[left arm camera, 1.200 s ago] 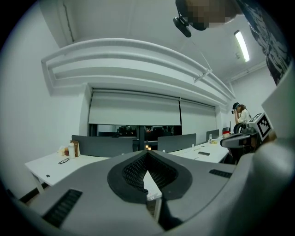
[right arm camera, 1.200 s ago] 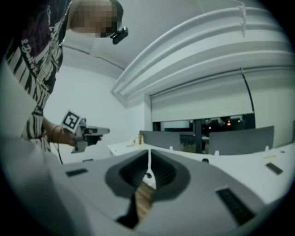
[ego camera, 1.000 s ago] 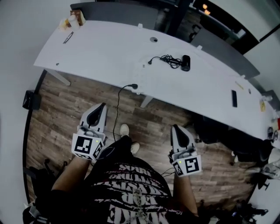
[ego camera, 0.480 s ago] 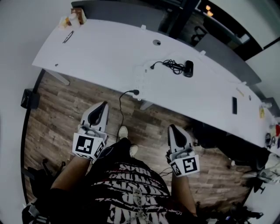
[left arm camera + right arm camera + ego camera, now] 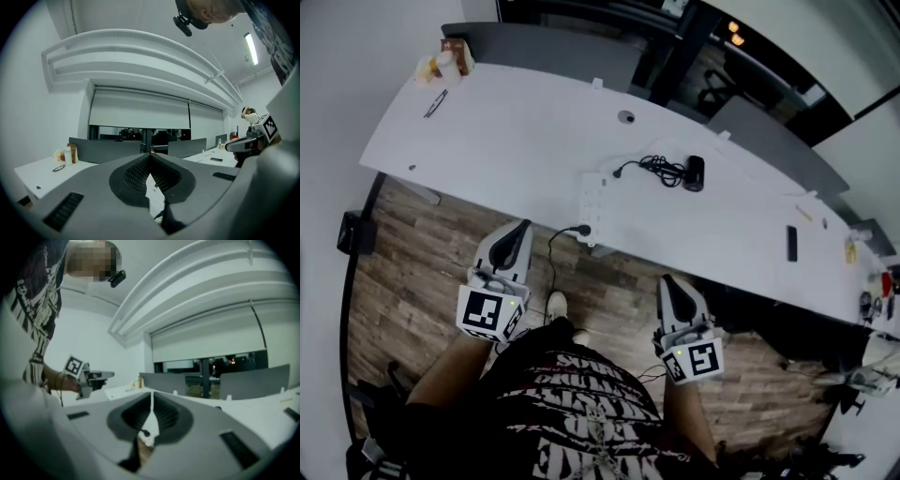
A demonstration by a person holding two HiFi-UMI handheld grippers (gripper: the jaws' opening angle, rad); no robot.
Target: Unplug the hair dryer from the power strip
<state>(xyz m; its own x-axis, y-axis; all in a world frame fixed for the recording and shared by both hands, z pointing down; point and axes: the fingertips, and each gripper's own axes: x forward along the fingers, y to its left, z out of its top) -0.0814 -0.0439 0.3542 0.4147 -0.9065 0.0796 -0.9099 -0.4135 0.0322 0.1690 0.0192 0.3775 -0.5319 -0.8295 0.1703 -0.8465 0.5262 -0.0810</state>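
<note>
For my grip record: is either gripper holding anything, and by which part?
Nothing is held: the left gripper and the right gripper are both shut and empty.

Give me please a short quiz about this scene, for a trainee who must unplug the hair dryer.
1. True or false: the right tool grips a plug.
2. Which lies nearest the power strip? A) hair dryer B) glasses C) phone
3. Fill in: the left tool and the right one hang over the wooden ___, short of the table.
Key: 1 false, its jaws are shut on nothing; 2 A; 3 floor.
</note>
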